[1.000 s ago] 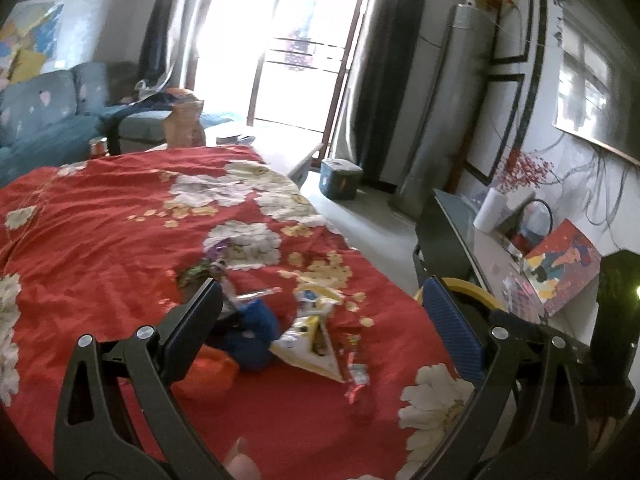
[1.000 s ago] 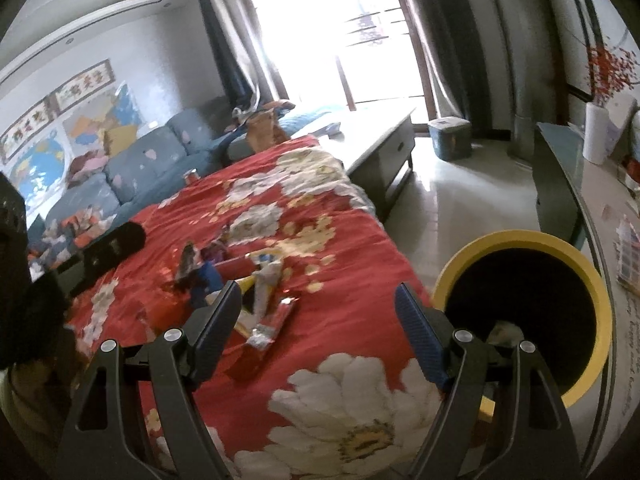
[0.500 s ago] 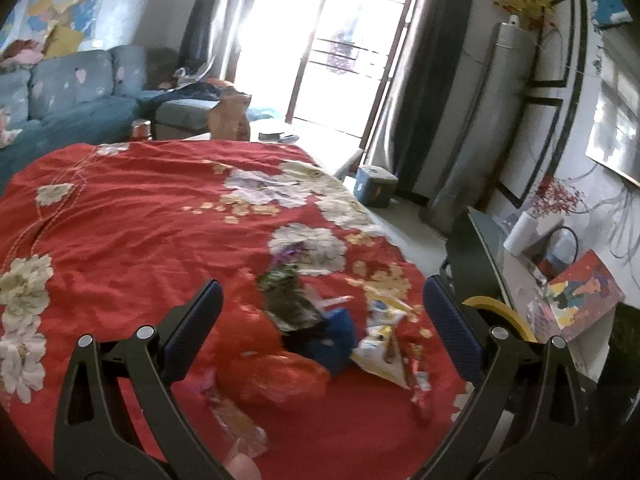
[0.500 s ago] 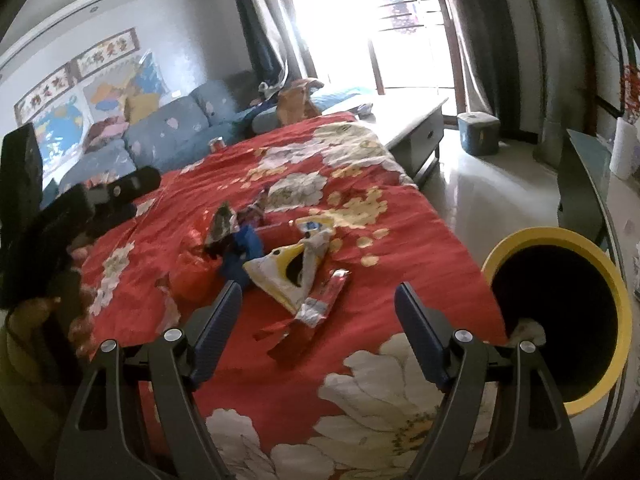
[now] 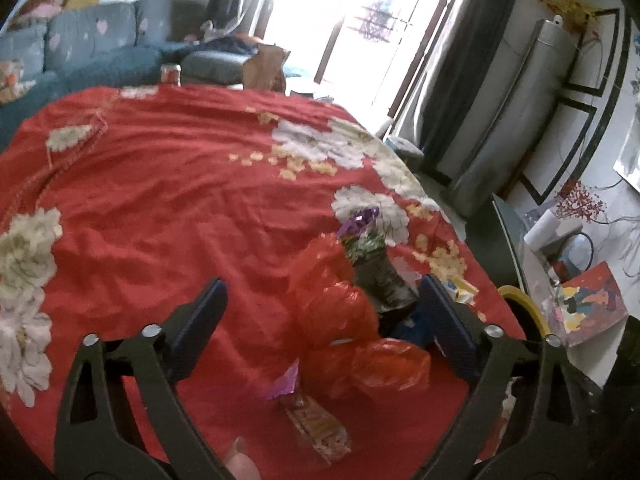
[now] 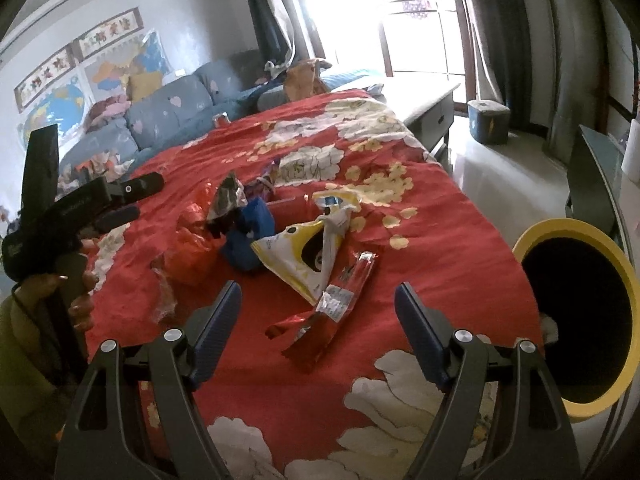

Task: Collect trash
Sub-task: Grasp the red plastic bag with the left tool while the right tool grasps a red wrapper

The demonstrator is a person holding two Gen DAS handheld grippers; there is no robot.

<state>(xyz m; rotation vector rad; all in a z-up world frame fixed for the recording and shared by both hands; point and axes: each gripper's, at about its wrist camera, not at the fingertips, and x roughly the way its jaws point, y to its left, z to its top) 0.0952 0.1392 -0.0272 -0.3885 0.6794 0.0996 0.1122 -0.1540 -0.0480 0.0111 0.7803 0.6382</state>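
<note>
A heap of trash lies on the red flowered cloth (image 6: 440, 216): a red wrapper (image 6: 332, 312), a yellow and white bag (image 6: 304, 252), a blue lump (image 6: 248, 236), an orange plastic bag (image 5: 340, 312) and a dark foil wrapper (image 5: 380, 276). My right gripper (image 6: 318, 320) is open, just above the red wrapper. My left gripper (image 5: 320, 320) is open around the orange bag, not touching it; a clear snack wrapper (image 5: 316, 428) lies below. The left gripper also shows in the right wrist view (image 6: 132, 200). A yellow-rimmed black bin (image 6: 576, 320) stands at the table's right edge.
A blue sofa (image 6: 168, 116) runs along the far left. A low table (image 6: 424, 100) and a blue box (image 6: 488, 120) stand near the bright window. A glass side table (image 5: 560, 280) with papers lies to the right of the bin.
Both grippers have swung left and come closer to the trash heap. The left one now frames the orange bag, the right one the red wrapper. Both stayed open.
</note>
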